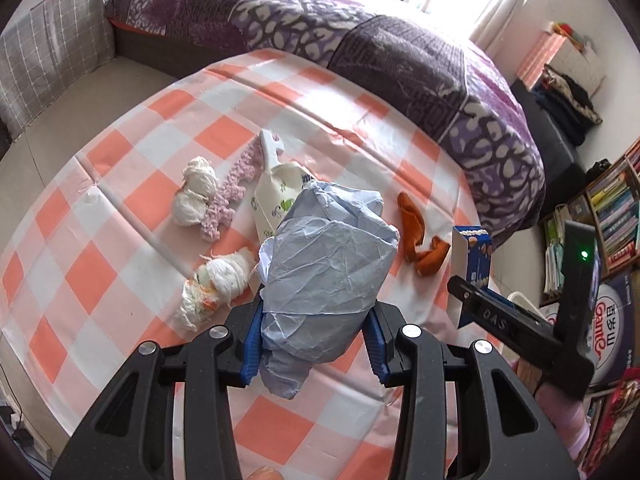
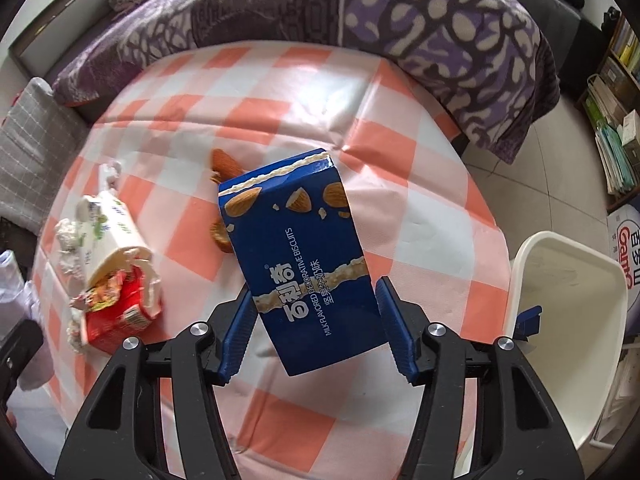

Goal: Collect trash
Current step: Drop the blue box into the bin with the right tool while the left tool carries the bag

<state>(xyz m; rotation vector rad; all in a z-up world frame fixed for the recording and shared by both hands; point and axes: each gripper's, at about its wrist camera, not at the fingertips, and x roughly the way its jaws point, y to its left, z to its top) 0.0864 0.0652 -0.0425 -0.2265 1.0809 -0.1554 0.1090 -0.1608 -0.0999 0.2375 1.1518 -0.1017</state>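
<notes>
The left gripper (image 1: 312,344) squeezes the crumpled blue paper (image 1: 328,268); the right gripper (image 2: 316,328) should pinch the biscuit box (image 2: 304,256) firmly, its fingers barely touching, before lifting toward the white bin (image 2: 568,312).

I am counting the things lying on my counter (image 1: 120,184), kind by kind. One crumpled pale blue paper wad (image 1: 328,276). One blue biscuit box (image 2: 298,260). One cream floral carton (image 1: 276,200). One red torn packet (image 2: 120,312). Two white tissue wads: one at the far left (image 1: 194,192), one nearer (image 1: 216,284). Two orange peel pieces: the longer (image 1: 410,220) and the shorter (image 1: 432,256). One pink fuzzy strip (image 1: 232,196). One white bin (image 2: 572,308) is standing beside the counter. I am holding two tools, left (image 1: 314,344) and right (image 2: 316,328).
</notes>
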